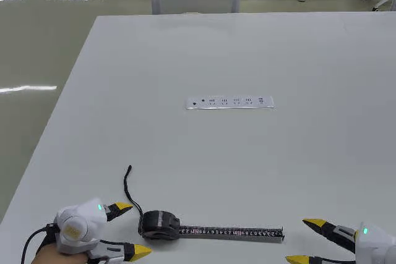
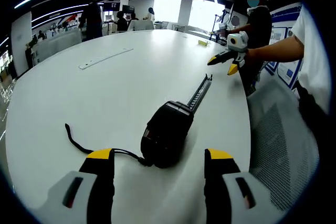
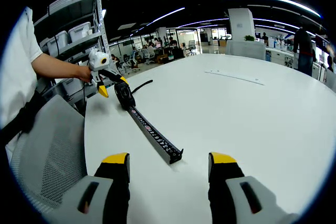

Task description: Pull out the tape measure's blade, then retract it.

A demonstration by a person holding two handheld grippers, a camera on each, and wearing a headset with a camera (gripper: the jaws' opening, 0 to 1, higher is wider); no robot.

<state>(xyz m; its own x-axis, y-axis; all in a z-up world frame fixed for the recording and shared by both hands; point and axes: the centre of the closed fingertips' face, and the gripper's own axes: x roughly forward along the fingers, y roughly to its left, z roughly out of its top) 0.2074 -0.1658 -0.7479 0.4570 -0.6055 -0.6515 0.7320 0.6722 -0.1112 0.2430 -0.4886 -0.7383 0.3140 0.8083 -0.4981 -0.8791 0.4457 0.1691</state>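
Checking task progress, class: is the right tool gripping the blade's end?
No: the right tool is open, and the end of the blade lies free on the table.

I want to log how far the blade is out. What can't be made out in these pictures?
Numerals on the blade: too small in the head view, blurred in the right gripper view.
Lock on the tape measure case: in the left gripper view the dark case shows no detail.
Body of the right gripper: cut off by the bottom edge of the head view.
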